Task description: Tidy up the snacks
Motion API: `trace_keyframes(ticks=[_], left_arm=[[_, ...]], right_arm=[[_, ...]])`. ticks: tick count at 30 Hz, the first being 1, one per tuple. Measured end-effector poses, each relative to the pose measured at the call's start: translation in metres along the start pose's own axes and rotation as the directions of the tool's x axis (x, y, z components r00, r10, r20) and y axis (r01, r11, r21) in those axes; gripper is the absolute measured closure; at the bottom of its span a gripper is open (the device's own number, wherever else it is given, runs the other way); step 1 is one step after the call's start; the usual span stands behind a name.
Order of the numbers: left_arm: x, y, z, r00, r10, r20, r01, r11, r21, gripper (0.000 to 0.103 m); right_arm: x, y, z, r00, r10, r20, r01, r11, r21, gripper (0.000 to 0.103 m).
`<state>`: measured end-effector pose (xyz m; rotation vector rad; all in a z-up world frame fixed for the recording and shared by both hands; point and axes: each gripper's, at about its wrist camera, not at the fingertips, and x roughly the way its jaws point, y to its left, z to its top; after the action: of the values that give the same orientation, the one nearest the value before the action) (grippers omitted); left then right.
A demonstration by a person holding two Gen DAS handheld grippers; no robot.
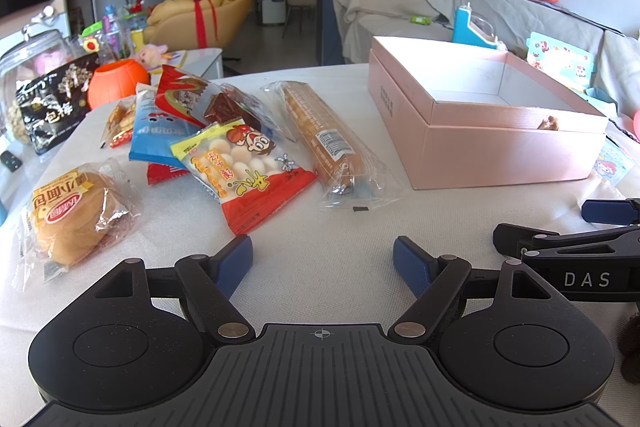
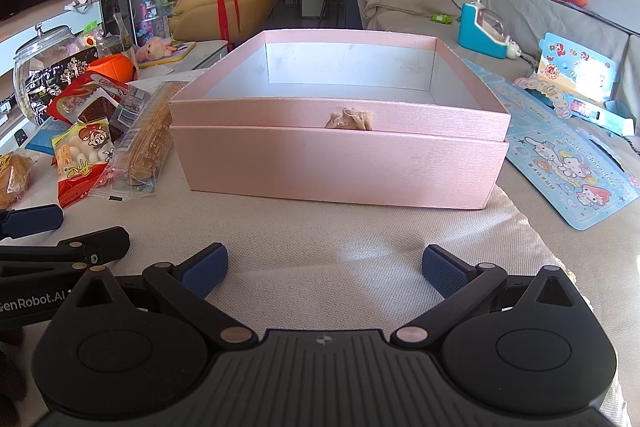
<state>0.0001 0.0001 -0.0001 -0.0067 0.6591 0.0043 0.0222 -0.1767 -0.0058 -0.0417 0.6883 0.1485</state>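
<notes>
Both hand-held grippers (image 1: 323,259) (image 2: 325,269) gape; long biscuit pack (image 1: 325,139) points toward the camera.

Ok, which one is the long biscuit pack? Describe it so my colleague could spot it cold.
Start at the open pink box on the white cloth. Just to its left, nearest of all the snacks, lies the long biscuit pack, ahead of the open left claw. It is a clear wrapper around one golden-brown stick with a barcode label, far longer and narrower than the red-and-yellow bag of white balls beside it.
</notes>
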Motion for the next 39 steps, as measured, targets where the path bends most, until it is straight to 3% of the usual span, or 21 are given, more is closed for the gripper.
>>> trace_keyframes(ticks=[17,22,25,28,30,33,36,39], left_arm=[[0.001,0.003,0.001,1.000,-0.015,0.002,0.015,1.000,-0.010,0.021],[-0.008,0.007,0.001,0.998,-0.057,-0.025,0.057,0.998,-0.001,0.023],[-0.017,0.020,0.007,0.992,-0.117,-0.046,0.115,0.992,-0.044,0.025],[-0.041,0.043,0.018,0.986,-0.168,0.012,0.169,0.982,-0.083,0.025],[-0.057,0.064,0.027,0.986,-0.153,0.070,0.159,0.984,-0.076,0.025],[-0.067,0.101,0.039,0.991,-0.061,0.118,0.069,0.995,-0.067,0.025],[-0.064,0.148,0.048,0.995,0.030,0.099,-0.016,0.991,-0.135,0.025],[-0.054,0.185,0.047,0.999,0.035,0.033,-0.027,0.974,-0.225,0.026]], right_arm=[[0.000,0.000,0.000,1.000,0.007,-0.006,-0.007,1.000,-0.005,0.000],[0.002,-0.005,0.014,0.990,0.047,-0.130,-0.050,0.999,-0.021,0.000],[0.005,-0.003,0.019,0.985,0.041,-0.169,-0.046,0.999,-0.026,0.000],[0.005,0.000,0.020,0.983,0.020,-0.184,-0.025,0.999,-0.025,0.000],[0.005,0.003,0.022,0.981,0.006,-0.192,-0.014,0.999,-0.040,0.000],[-0.002,0.017,0.022,0.982,0.049,-0.180,-0.067,0.993,-0.096,0.001],[-0.011,0.037,0.022,0.982,0.117,-0.147,-0.138,0.981,-0.137,0.001],[-0.023,0.057,0.026,0.981,0.172,-0.095,-0.188,0.962,-0.196,0.001]])
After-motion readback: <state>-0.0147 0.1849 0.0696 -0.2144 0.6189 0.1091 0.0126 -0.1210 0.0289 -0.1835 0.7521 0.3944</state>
